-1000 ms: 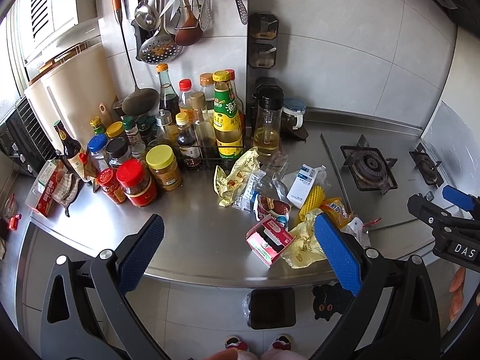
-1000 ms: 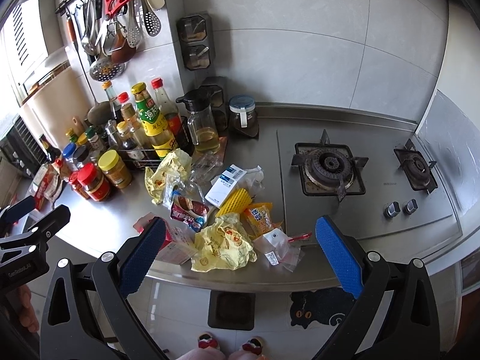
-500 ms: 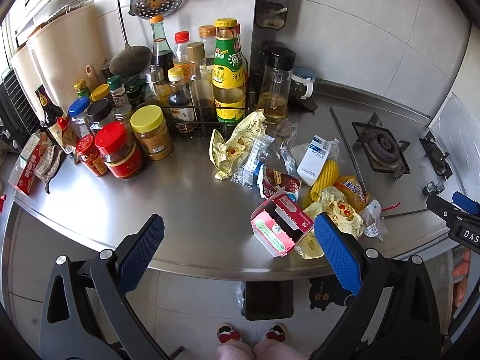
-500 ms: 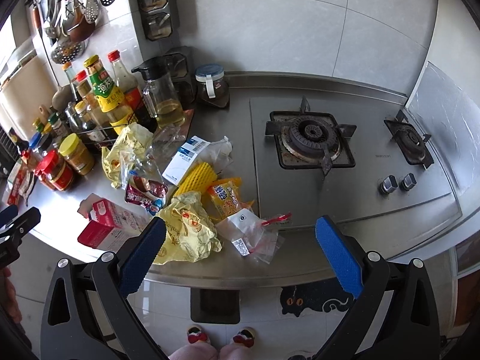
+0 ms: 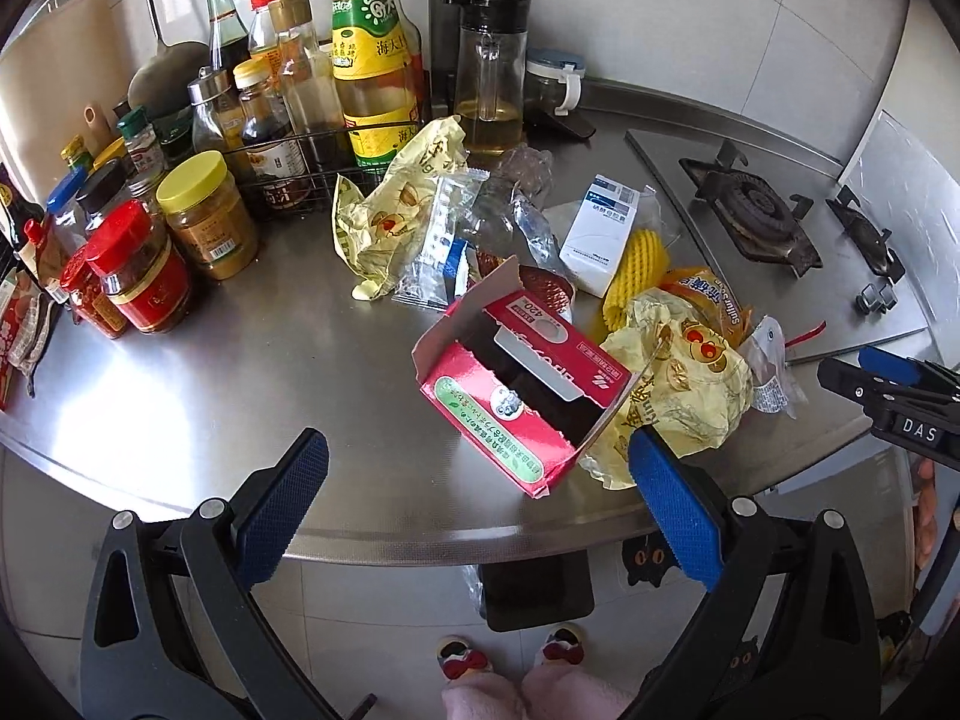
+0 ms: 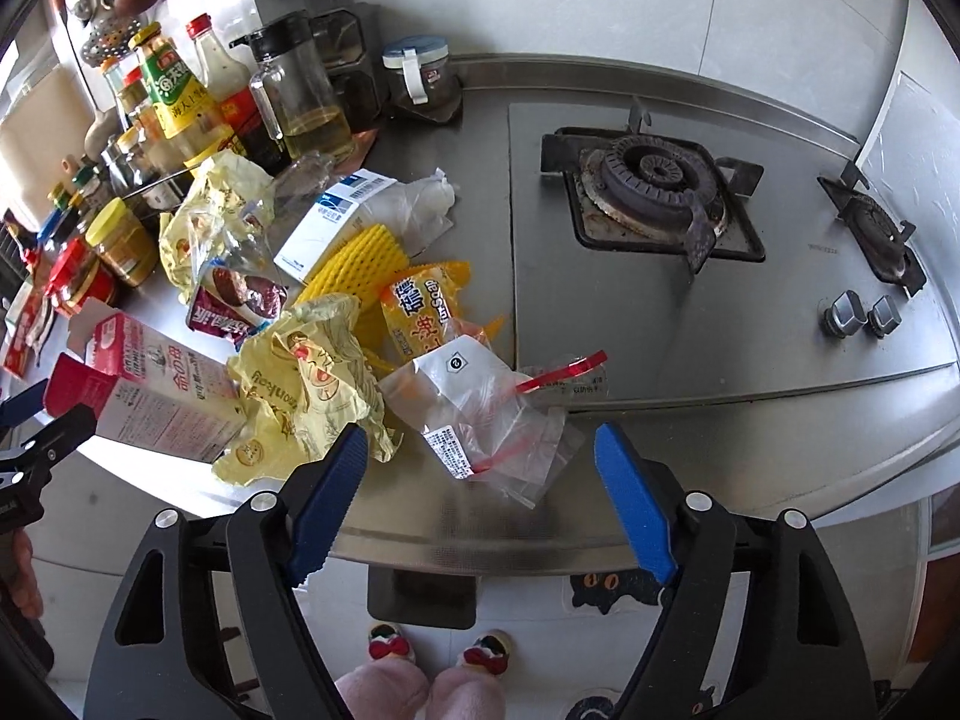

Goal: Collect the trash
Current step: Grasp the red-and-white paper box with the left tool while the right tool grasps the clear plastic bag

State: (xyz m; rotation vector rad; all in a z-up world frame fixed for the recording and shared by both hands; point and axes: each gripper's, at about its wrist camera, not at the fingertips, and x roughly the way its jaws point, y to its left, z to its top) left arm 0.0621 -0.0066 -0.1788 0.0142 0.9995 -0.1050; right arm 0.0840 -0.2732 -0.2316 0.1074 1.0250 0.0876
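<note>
Both grippers are dropping closer to the steel counter (image 5: 252, 372) vs. earlier. Left gripper (image 5: 474, 510) is hanging wide open, empty, before the red open-ended cardboard carton (image 5: 516, 384); right gripper (image 6: 480, 498) is closing its jaws, nothing pinched yet, clear red-strip plastic bag (image 6: 486, 414) just ahead. Approach step; next: pads need to be straddling carton & bag, then squeezing.

red sachets (image 5: 12, 336) cut off at frame edge, bottles (image 5: 282, 96) overlapping one another

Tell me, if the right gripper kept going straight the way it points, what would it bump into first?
Most likely the clear plastic bag with red strips, lying on the counter ahead of the right gripper, whose closing jaws hold nothing. Depth is uncertain.
</note>
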